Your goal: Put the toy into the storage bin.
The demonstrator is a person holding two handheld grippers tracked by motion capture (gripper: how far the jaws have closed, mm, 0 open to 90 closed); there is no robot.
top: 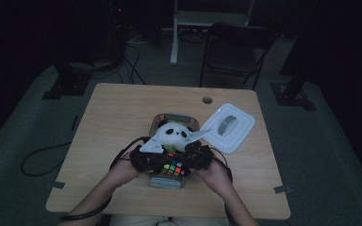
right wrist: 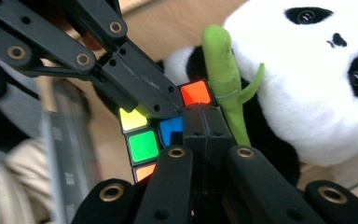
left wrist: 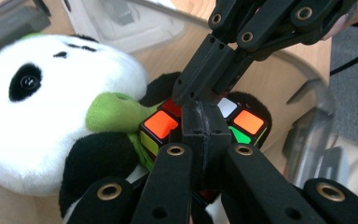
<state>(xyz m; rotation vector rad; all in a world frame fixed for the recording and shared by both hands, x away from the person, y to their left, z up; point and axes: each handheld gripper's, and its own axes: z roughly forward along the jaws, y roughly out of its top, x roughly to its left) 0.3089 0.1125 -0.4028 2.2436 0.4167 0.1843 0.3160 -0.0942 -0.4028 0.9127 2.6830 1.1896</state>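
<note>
- High view first, starting at the table's left edge: bare wood there, with a black cable hanging off it toward the floor.
- Moving in, the left hand comes up from the near edge, wrapped around the left gripper, grey three-cornered plate on top.
- Left gripper view: its jaws are pressed together, nothing between them, tips resting against the top of the puzzle cube, between an orange sticker and the white and orange ones.
- Centre of the table now: a clear plastic box holds the plush panda at its far end and the colourful cube at its near end, toward the person.
- The panda lies right against the cube, its green bamboo stalk standing between the two.
- Right gripper meets the left one over the cube, tip to tip.
- Right gripper view: jaws closed tight here too, pinching nothing, tips on the cube beside the blue and orange stickers; the left gripper's black linkage crosses in from the upper left and touches the same spot.
- Right hand holds that gripper from the near edge.
- Further right, toward the far right corner, the box's white lid lies flat on the wood, just beside the box, grey handle facing up.
</note>
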